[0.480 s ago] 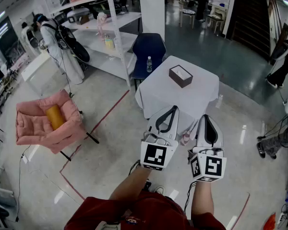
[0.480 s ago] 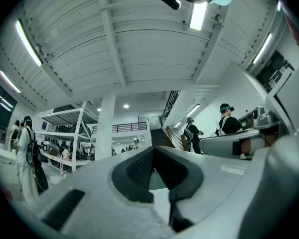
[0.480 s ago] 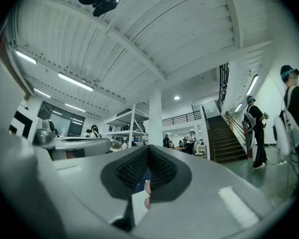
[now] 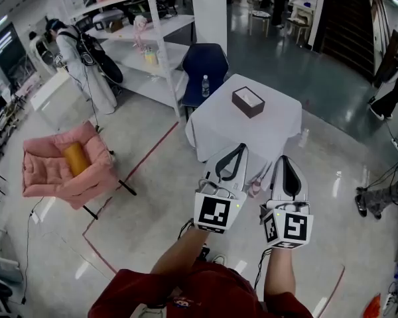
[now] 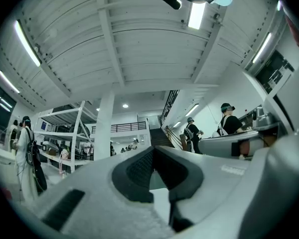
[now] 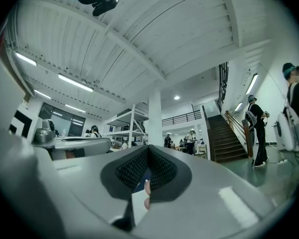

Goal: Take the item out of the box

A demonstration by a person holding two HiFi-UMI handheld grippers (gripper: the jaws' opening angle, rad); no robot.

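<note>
Box on white-clothed table, my left gripper and right gripper short of the table, both closed, empty, blue chair and bottle behind the table, pink armchair to its left.

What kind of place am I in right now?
Probably a large indoor workshop or lab hall: a tall white metal shelving rack, a glossy grey concrete floor with red tape lines, and a dark staircase.
</note>
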